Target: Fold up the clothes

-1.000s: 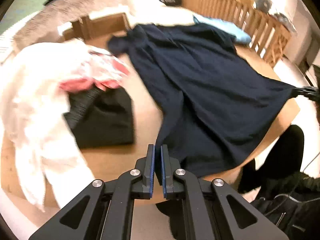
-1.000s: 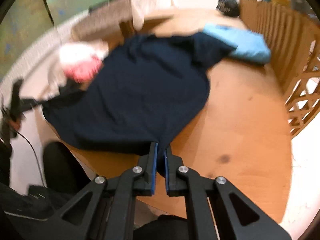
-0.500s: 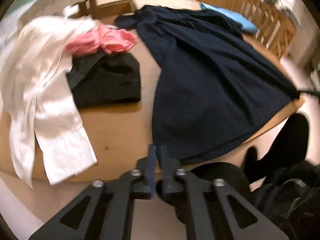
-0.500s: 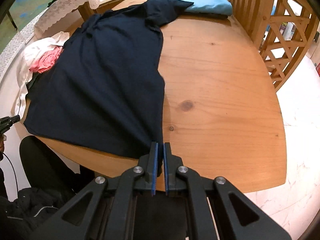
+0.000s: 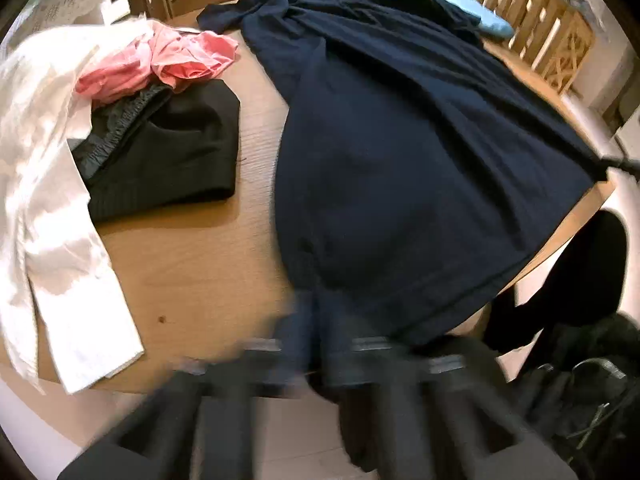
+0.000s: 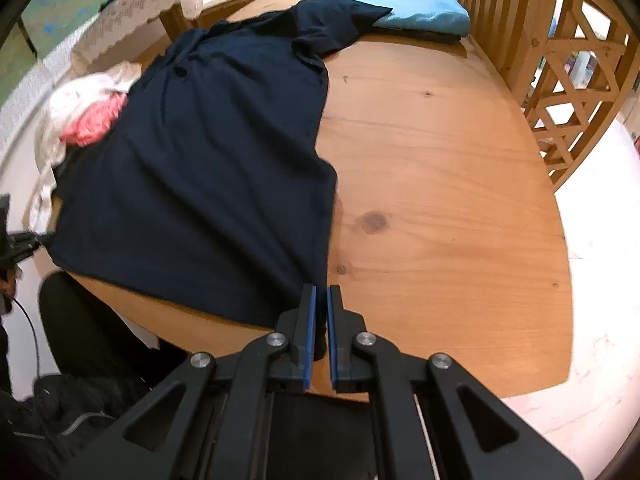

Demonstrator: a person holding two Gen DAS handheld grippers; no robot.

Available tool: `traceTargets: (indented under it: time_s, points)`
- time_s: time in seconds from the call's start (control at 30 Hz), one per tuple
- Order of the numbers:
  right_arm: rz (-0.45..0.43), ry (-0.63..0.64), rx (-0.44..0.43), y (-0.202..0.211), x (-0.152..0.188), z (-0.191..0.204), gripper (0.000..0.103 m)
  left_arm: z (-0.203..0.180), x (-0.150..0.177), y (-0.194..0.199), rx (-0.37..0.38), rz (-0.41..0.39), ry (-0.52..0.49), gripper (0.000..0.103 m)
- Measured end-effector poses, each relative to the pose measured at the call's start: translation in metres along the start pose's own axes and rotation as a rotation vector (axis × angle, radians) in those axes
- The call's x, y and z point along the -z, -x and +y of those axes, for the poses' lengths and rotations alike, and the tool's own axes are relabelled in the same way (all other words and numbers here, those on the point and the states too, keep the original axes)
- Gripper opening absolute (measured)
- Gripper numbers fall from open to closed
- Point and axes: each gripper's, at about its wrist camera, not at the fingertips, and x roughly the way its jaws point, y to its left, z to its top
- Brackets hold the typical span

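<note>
While the right tool (image 6: pixel 321 320) pinches the navy shirt (image 6: pixel 208 168) hem, the left tool (image 5: pixel 316 344), blurred, clamps it too

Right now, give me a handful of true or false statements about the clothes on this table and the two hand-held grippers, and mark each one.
1. The navy shirt lies spread across the wooden table. True.
2. The folded light blue garment sits at the near edge of the table. False: it sits at the far end, by the wooden railing.
3. The right hand-held gripper is pinched on the shirt's hem corner. True.
4. The pink garment lies on top of the navy shirt. False: it lies beside it, bunched against the white garment.
5. The black garment lies between the white garment and the navy shirt. True.
</note>
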Motion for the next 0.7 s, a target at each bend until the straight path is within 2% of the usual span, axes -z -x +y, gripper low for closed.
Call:
traceTargets:
  time_s: [0.1,0.17,0.23,0.3,0.37,0.43,0.57,0.63,0.7]
  points:
    - [-0.068,-0.096,-0.175,0.013,-0.012,-0.012,0.005,0.016,-0.007,0.022,0.057,-0.094,0.111,0.003]
    - [-0.128,-0.125,-0.203,0.031,-0.022,-0.016,0.005,0.024,-0.014,0.047,0.068,-0.161,0.131,0.003]
    - [-0.17,-0.091,-0.112,0.049,-0.029,-0.012,0.005,0.031,-0.021,0.072,0.078,-0.227,0.151,0.003]
    - [-0.161,-0.077,-0.06,0.054,-0.026,-0.009,0.005,0.032,-0.018,0.089,0.047,-0.25,0.132,0.003]
    - [-0.14,-0.073,-0.024,0.054,-0.019,-0.008,0.004,0.034,-0.008,0.092,0.033,-0.239,0.134,0.003]
    - [-0.078,-0.064,0.014,0.037,-0.001,-0.007,0.004,0.031,0.009,0.085,0.054,-0.21,0.142,0.003]
    - [0.046,-0.066,0.033,-0.006,0.027,-0.005,0.004,0.032,0.044,0.049,0.029,-0.102,0.166,0.003]
    - [0.068,-0.056,0.058,-0.017,0.032,-0.001,0.004,0.043,0.051,0.036,0.04,-0.075,0.203,0.003]
    - [0.065,-0.046,0.075,-0.017,0.033,0.002,0.004,0.047,0.053,0.034,0.038,-0.079,0.203,0.004]
